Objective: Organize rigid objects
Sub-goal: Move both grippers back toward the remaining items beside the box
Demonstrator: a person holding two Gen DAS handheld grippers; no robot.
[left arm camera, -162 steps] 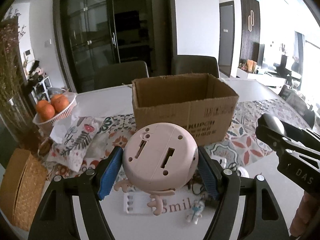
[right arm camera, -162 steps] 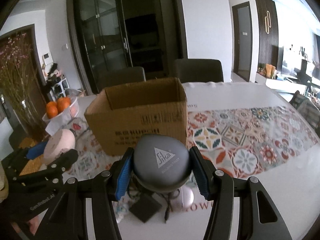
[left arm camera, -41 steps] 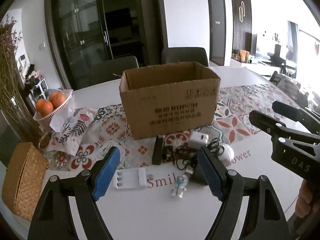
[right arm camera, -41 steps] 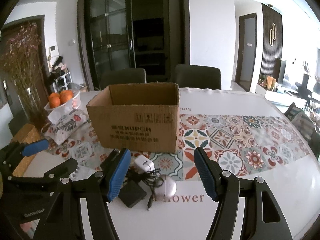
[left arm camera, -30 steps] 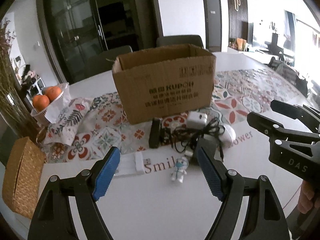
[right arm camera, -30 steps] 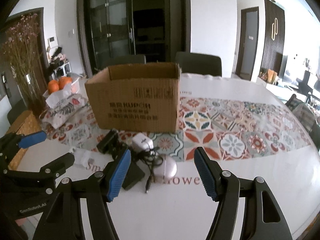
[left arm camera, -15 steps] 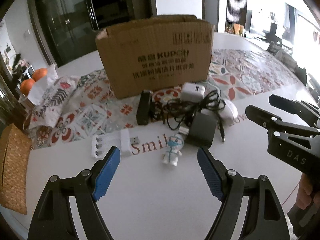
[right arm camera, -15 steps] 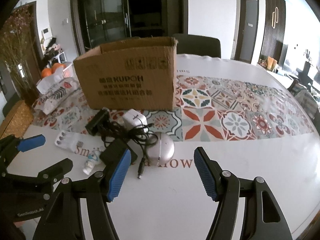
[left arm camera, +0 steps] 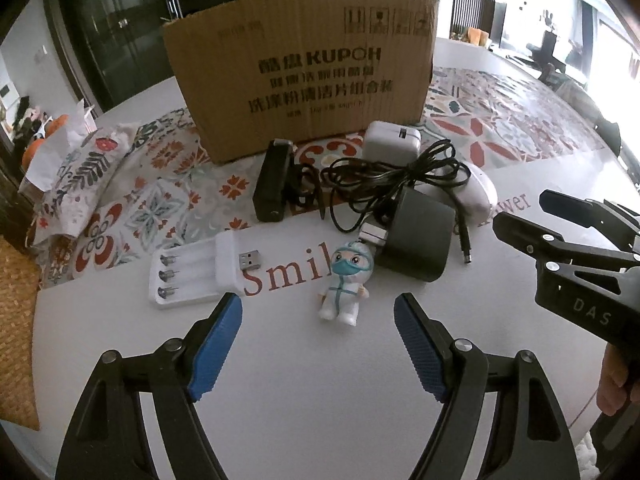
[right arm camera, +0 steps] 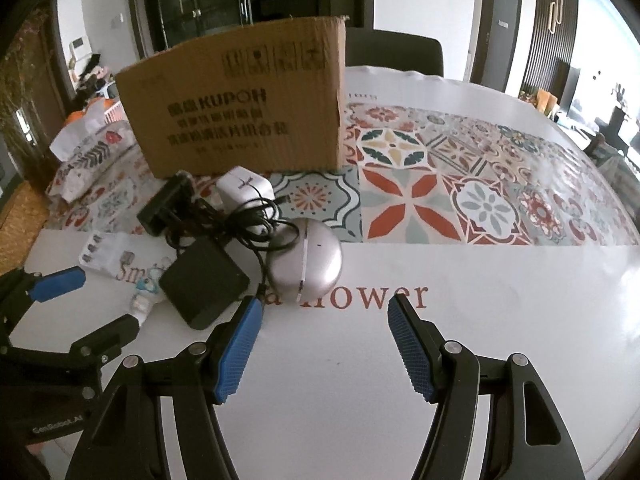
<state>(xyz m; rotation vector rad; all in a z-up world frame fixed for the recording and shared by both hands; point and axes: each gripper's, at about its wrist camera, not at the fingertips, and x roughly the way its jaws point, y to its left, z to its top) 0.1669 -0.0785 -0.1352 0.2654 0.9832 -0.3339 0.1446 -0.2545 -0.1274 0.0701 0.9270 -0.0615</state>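
Hovering left gripper [left arm camera: 318, 338]: my jaws wide apart, empty, near figurine [left arm camera: 345, 280].
Right gripper [right arm camera: 323, 338]: mine, spread, empty, near silver case [right arm camera: 306, 266].
Box [left arm camera: 300, 84]: behind the clutter.

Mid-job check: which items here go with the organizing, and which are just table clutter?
Job:
cardboard box
figurine
black adapter
white charger
battery case
silver case
black block

Lying about:
tissue pack
woven mat

Both grippers hang low, fingers forward: the left gripper [left arm camera: 318, 322] spread wide and empty, the right gripper [right arm camera: 324, 322] likewise, with what looks like a fingertip [left arm camera: 612, 384] behind it.
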